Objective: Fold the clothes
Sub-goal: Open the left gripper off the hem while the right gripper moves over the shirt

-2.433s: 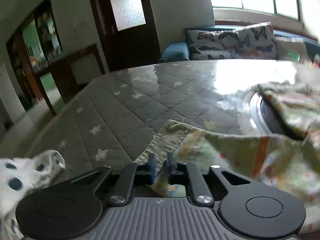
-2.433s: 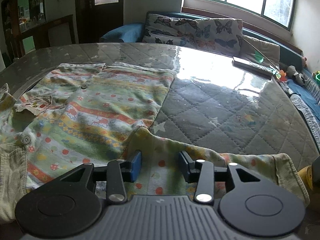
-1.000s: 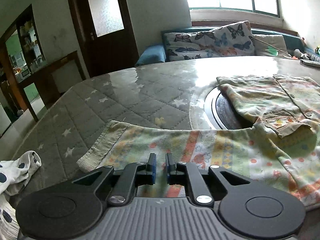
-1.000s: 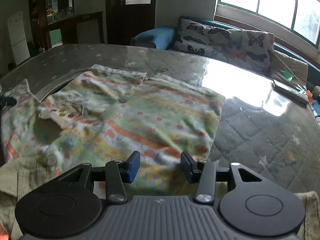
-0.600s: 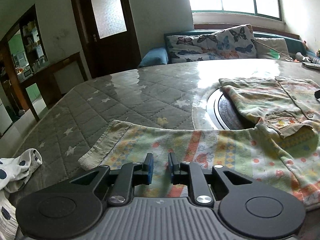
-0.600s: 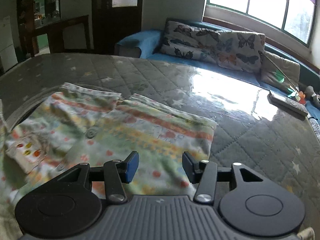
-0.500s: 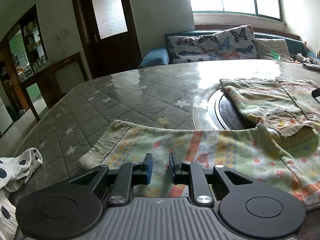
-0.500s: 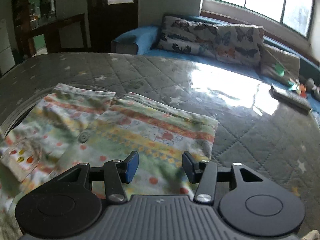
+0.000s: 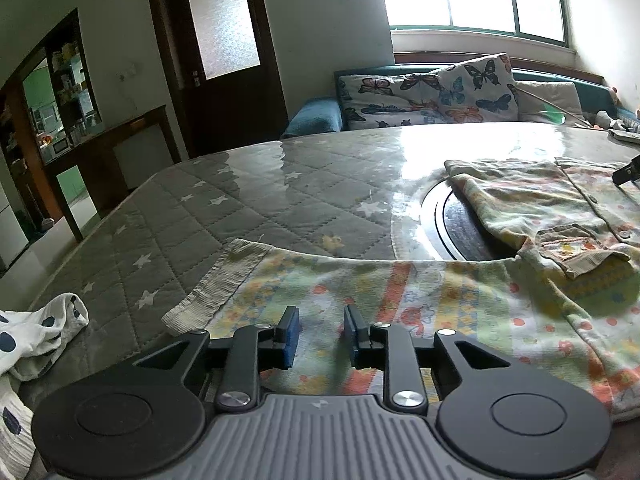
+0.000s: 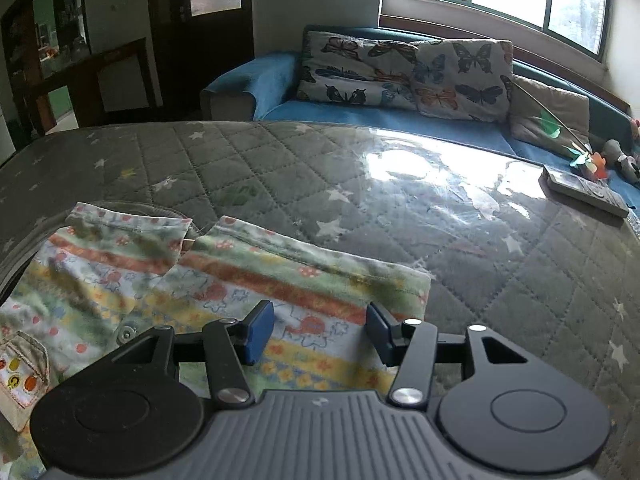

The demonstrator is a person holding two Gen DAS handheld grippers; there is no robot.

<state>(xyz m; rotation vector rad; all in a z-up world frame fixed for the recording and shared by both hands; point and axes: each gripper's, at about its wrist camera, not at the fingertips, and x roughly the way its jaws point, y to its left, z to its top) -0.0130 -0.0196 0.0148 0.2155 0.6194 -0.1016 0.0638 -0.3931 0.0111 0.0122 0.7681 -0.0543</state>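
1. Shirt (image 9: 460,296), a striped, printed child's garment, lies spread flat on the quilted table (image 9: 248,208); its sleeve (image 9: 256,280) reaches to the near left, its hem to the far side
2. Left gripper (image 9: 321,330) hovers over the sleeve, jaws opening, nothing pinched between them
3. Right gripper (image 10: 320,330) hangs above the shirt's far right corner, jaws spreading, also empty
4. Risk, as I judge it: the glossy table cover could let the cloth slide, so a fold goes crooked; a pad could catch only one layer
5. Containers: none visible; only the shirt's small chest pocket (image 9: 576,252), contents hidden
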